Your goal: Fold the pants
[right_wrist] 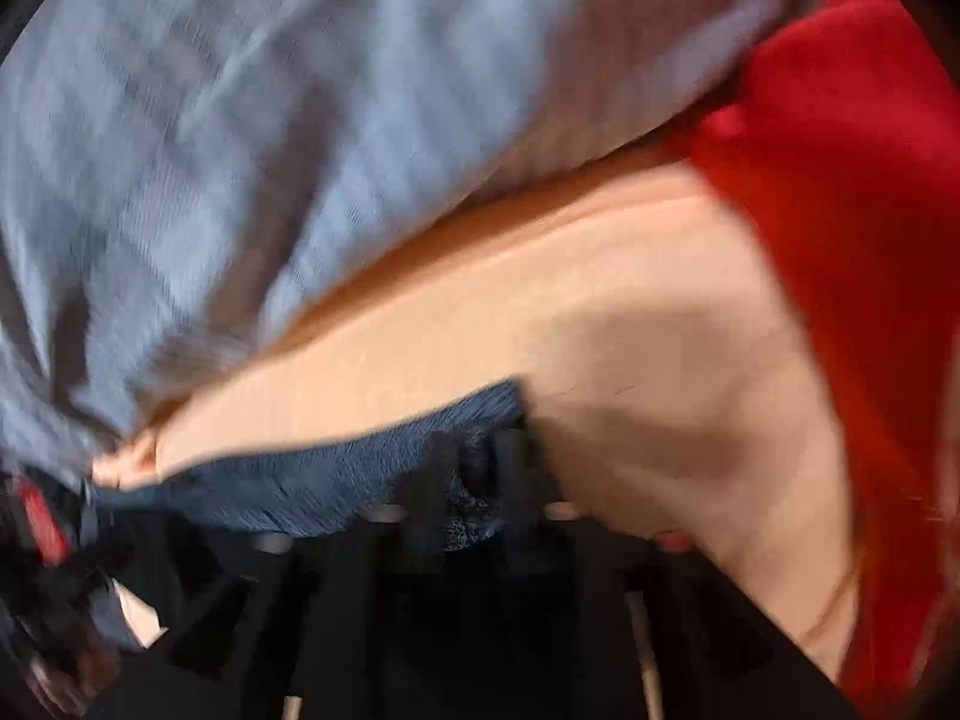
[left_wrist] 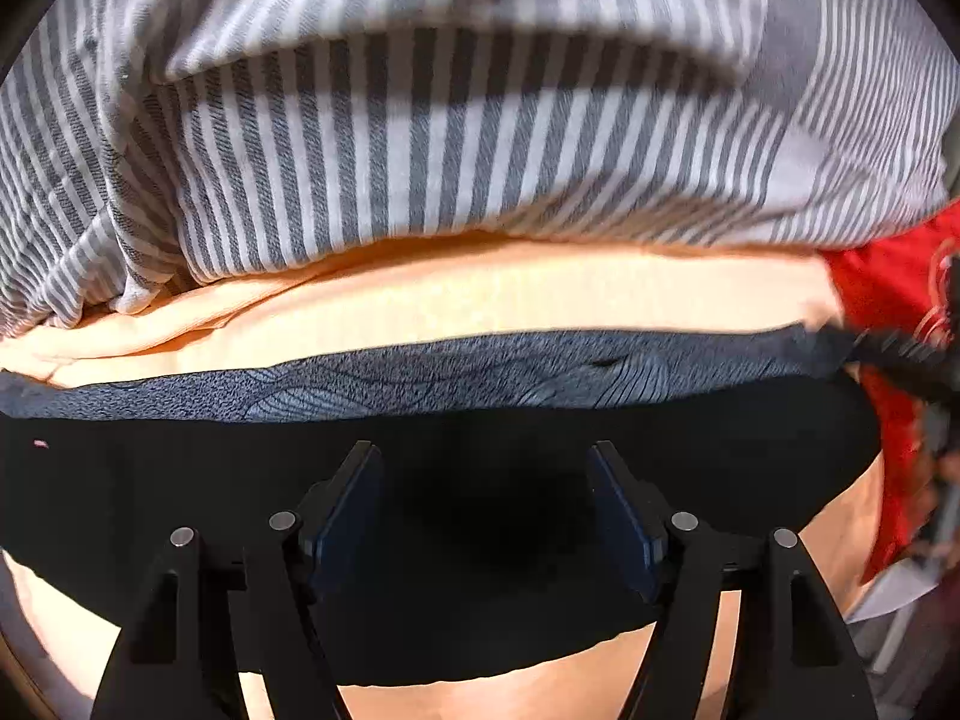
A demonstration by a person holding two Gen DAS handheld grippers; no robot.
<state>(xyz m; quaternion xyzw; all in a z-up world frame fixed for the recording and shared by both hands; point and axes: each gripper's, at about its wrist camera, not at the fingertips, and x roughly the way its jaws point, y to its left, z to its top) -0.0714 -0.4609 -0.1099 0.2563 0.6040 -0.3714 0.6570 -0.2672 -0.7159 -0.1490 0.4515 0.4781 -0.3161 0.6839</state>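
Left claw (left_wrist: pixel 483 516), jaws apart and empty, hangs directly over the black pants (left_wrist: pixel 180 480); their long axis runs crosswise. Right claw (right_wrist: pixel 474 516) too blurred to judge.

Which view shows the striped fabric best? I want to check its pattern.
The left wrist view: the striped fabric fills the upper frame in focus, grey and white stripes clear. The right wrist view shows it only as a motion-blurred bluish-grey mass, stripes barely legible.

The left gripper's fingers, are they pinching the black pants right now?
No, the left gripper has its jaws standing apart over the black pants, with no cloth pressed between the pads.
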